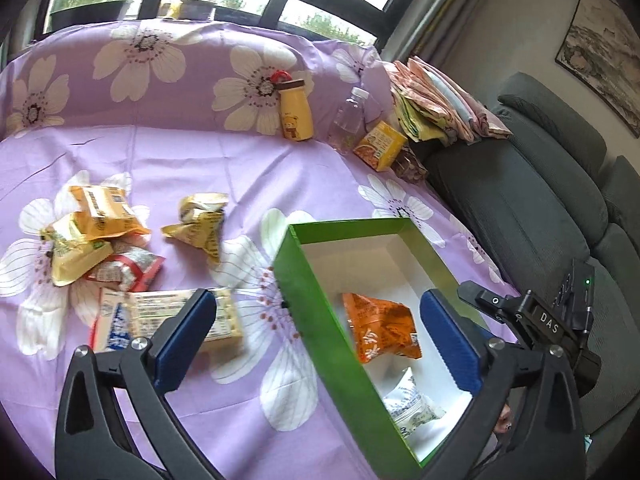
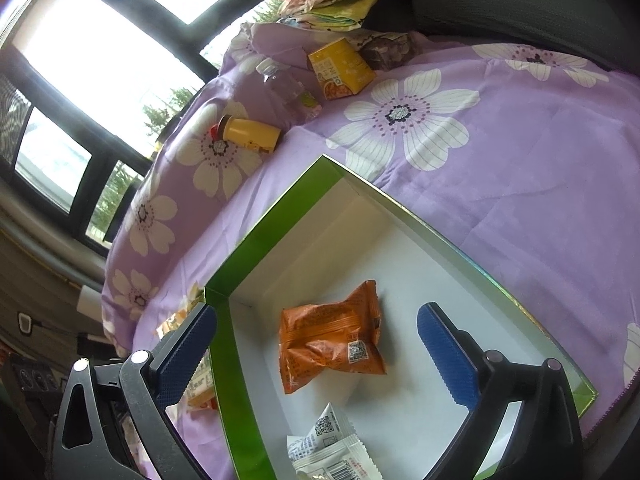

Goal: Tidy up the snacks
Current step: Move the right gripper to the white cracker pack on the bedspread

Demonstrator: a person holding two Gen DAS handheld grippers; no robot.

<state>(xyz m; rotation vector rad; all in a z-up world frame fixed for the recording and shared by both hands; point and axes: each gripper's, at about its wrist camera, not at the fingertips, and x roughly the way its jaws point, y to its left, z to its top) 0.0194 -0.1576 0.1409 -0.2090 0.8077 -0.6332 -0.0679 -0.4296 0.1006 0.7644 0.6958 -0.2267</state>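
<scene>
A green box point(image 1: 308, 312) with a white inside lies open on the purple flowered cloth; it also shows in the right wrist view point(image 2: 256, 236). An orange snack pack point(image 1: 382, 330) point(image 2: 332, 344) and a white pack point(image 1: 412, 410) point(image 2: 330, 450) lie inside it. My left gripper point(image 1: 316, 336) is open and empty, straddling the box's left wall. My right gripper point(image 2: 316, 350) is open and empty above the box, around the orange pack without touching it. Several yellow, red and white snack packs point(image 1: 100, 236) and a crumpled yellow pack point(image 1: 200, 224) lie loose to the left. A pale pack point(image 1: 176, 316) lies near my left fingertip.
A yellow bottle point(image 1: 295, 110) point(image 2: 250, 134), a clear bottle point(image 1: 350, 116) point(image 2: 288, 88) and a yellow carton point(image 1: 380, 146) point(image 2: 340, 68) stand at the cloth's far edge. Folded cloths point(image 1: 436, 96) sit on a grey sofa point(image 1: 540, 208) at right. Windows are behind.
</scene>
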